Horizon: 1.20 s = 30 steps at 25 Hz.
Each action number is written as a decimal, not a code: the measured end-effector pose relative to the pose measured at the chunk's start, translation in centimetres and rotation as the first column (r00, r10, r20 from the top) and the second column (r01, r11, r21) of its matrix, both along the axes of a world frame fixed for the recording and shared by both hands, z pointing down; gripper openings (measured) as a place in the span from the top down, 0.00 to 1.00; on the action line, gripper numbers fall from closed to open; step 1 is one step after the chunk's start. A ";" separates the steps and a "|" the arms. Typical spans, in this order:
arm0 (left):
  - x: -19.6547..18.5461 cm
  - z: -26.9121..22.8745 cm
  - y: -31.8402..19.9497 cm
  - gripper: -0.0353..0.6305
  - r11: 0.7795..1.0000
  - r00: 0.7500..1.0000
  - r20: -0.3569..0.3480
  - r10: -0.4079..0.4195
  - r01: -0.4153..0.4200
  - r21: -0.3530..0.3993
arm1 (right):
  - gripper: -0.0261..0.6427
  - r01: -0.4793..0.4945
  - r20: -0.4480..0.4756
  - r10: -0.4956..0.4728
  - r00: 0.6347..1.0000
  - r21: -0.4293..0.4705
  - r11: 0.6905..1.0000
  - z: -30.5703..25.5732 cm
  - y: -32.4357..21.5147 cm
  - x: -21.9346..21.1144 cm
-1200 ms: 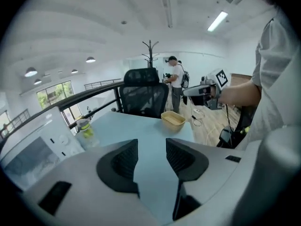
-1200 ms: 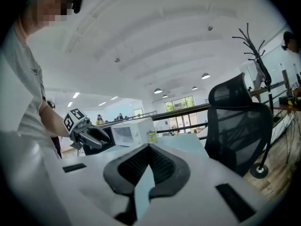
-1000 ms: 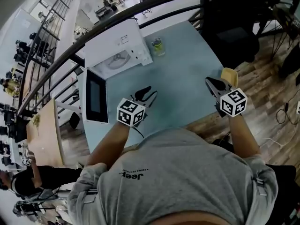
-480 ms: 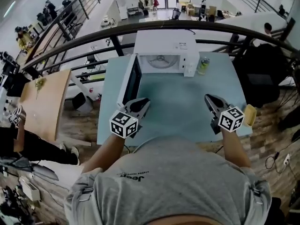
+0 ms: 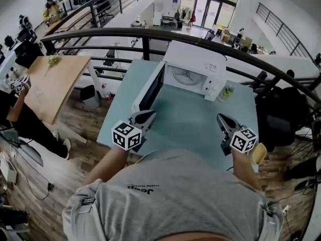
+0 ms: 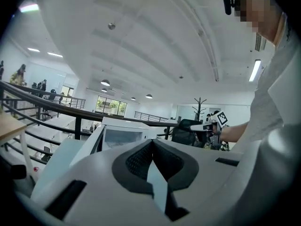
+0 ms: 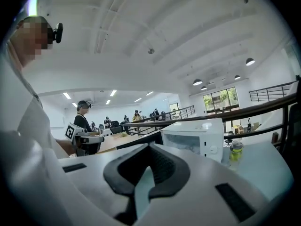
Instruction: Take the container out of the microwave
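Before the open white microwave, left hand-held gripper, right hand-held gripper: both closed.

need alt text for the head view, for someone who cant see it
A person in a grey t-shirt stands at a pale blue table, holding a left gripper and a right gripper, both shut and empty, short of a white microwave whose door is open. A small bottle stands beside the microwave.
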State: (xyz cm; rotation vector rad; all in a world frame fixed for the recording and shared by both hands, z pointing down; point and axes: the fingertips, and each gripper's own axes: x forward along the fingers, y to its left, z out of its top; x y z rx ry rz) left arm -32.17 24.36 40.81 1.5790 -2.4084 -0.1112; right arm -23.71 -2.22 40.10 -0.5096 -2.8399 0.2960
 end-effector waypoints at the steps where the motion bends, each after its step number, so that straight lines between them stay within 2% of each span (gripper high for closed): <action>1: 0.0 0.3 -0.1 0.92 1.000 1.000 -0.005 -0.006 0.006 -0.001 | 0.94 0.000 -0.006 0.000 1.000 -0.005 1.000 0.4 -0.4 0.0; 6: 0.3 0.5 -0.4 0.92 1.000 1.000 -0.010 -0.011 0.011 -0.006 | 0.94 0.014 -0.019 -0.014 1.000 -0.010 1.000 1.0 -0.3 -0.1; 10: 0.0 0.6 -0.6 0.92 1.000 1.000 -0.014 -0.013 0.013 -0.004 | 0.94 0.042 -0.019 -0.042 0.999 0.026 0.999 1.0 0.4 -0.3; 30: 0.1 1.4 -2.4 0.92 0.998 0.999 -0.026 0.041 -0.042 -0.040 | 0.94 0.012 -0.048 -0.010 0.999 0.044 0.999 2.5 -0.5 1.7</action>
